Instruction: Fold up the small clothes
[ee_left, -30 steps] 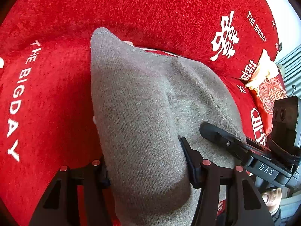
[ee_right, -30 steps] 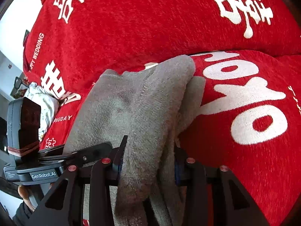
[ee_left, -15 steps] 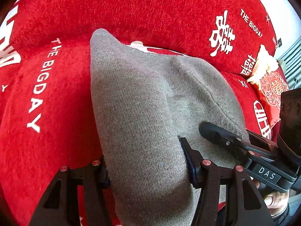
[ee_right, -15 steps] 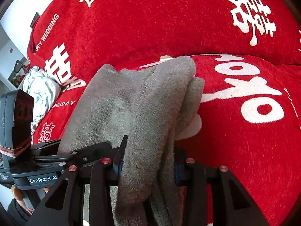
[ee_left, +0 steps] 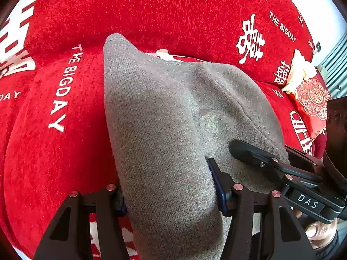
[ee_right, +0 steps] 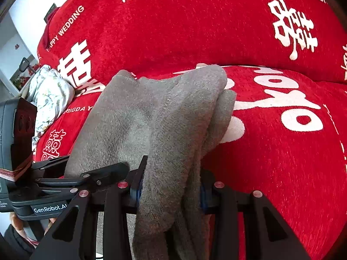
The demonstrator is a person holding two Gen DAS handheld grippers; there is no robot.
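A grey knitted garment [ee_left: 156, 117] hangs bunched between both grippers above a red sofa cover. My left gripper [ee_left: 168, 192] is shut on a thick fold of it; the cloth fills the gap between the pads. Seen from the left wrist, the right gripper [ee_left: 266, 162] sits just to the right, its fingers on the same cloth. My right gripper [ee_right: 171, 192] is shut on another thick fold of the grey garment [ee_right: 164, 112], which drapes forward and touches the seat. The left gripper [ee_right: 91, 175] shows at the left of the right wrist view.
The red sofa cover [ee_left: 54, 151] with white lettering spans the seat and backrest [ee_right: 184, 21]. A red embroidered cushion [ee_left: 310, 101] lies far right in the left wrist view. A white floral cloth [ee_right: 47, 95] sits at the sofa's far left end. A hand [ee_left: 318, 231] holds the right gripper.
Both grippers have carried the garment sideways along the sofa; the white lettering has slid across both views. Both grips are unchanged.
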